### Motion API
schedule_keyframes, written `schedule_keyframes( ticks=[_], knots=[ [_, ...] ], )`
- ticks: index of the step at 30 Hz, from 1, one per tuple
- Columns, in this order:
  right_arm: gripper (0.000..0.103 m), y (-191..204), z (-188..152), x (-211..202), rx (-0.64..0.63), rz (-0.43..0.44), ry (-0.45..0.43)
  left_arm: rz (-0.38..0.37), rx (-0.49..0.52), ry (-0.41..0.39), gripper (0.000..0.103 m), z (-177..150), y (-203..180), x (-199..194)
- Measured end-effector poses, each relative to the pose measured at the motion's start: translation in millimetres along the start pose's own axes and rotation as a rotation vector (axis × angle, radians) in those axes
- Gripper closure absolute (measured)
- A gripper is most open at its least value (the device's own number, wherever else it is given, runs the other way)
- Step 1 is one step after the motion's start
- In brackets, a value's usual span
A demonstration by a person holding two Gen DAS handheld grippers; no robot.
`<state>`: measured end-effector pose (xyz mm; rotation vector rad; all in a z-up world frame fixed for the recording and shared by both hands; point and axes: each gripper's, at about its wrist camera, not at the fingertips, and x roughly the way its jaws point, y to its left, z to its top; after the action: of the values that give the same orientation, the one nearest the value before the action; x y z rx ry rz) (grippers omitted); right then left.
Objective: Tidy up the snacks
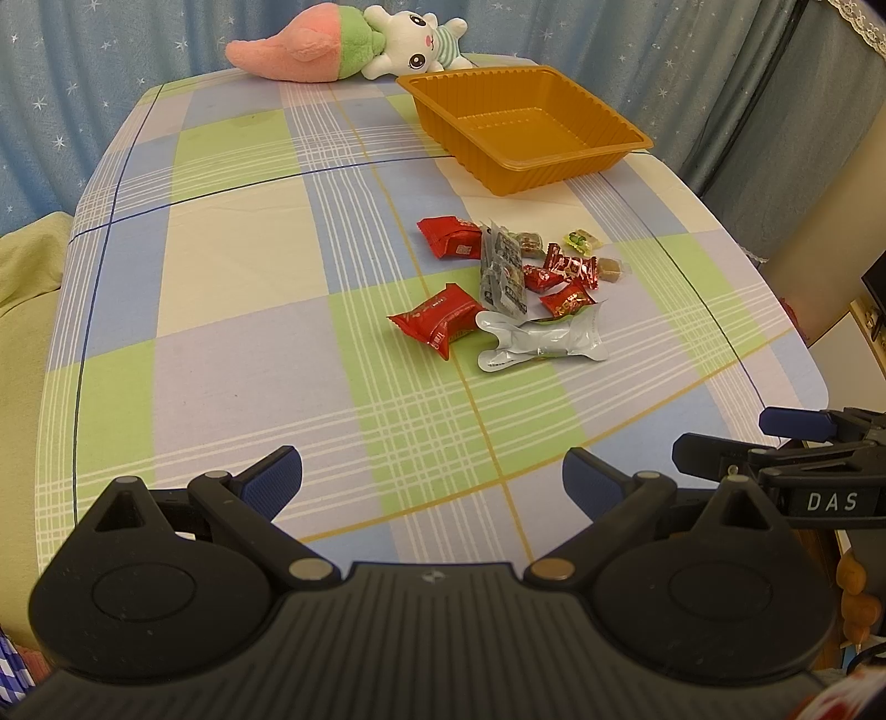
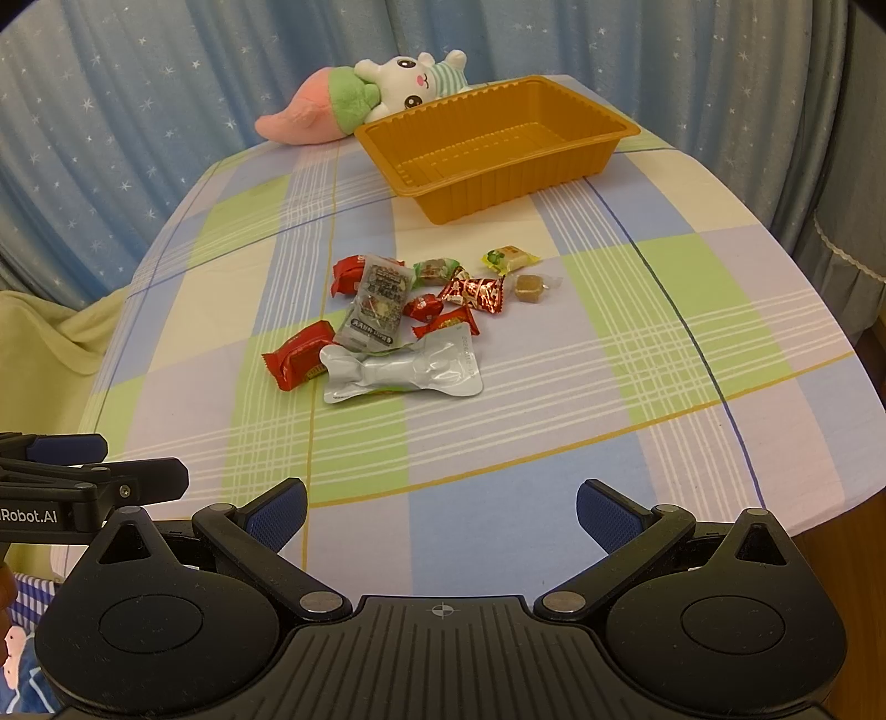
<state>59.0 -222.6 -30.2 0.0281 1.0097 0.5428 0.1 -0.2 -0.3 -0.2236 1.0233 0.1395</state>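
A heap of wrapped snacks [image 1: 515, 282] [image 2: 410, 315] lies mid-table: red packets [image 1: 437, 324] [image 2: 296, 360], a silver pouch [image 1: 540, 340] [image 2: 401, 371], a grey packet [image 2: 376, 310], small candies [image 2: 529, 288]. An empty orange plastic tray [image 1: 587, 160] [image 2: 498, 183] stands beyond them at the back. My left gripper [image 1: 432, 476] is open above the near table edge, nothing between its fingers. My right gripper [image 2: 440, 515] is open too, also short of the snacks. Each gripper shows at the side of the other's view: the right gripper [image 1: 775, 443] and the left gripper [image 2: 94, 465].
A checked cloth covers the table [image 1: 249, 332] [image 2: 664, 343]. A pink-and-green plush [image 1: 299, 47] [image 2: 315, 111] and a white bunny plush [image 1: 415, 39] [image 2: 415, 83] lie at the far edge. Blue starred curtains hang behind. A yellowish cloth [image 1: 27, 310] lies left of the table.
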Motion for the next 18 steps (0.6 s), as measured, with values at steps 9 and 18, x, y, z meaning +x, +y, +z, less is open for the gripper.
schedule_keyframes(
  ticks=[9, 18],
  knots=[
    [0.000, -0.7, -0.5, -0.5, 0.000, 0.000, -0.001, -0.001, 0.000, 0.000, 0.003, 0.0, 0.0, -0.1],
    [0.000, -0.8, -1.4, -2.5, -0.001, 0.001, -0.001, 0.000, 0.000, -0.001, 0.003, 0.0, 0.0, -0.1]
  ],
)
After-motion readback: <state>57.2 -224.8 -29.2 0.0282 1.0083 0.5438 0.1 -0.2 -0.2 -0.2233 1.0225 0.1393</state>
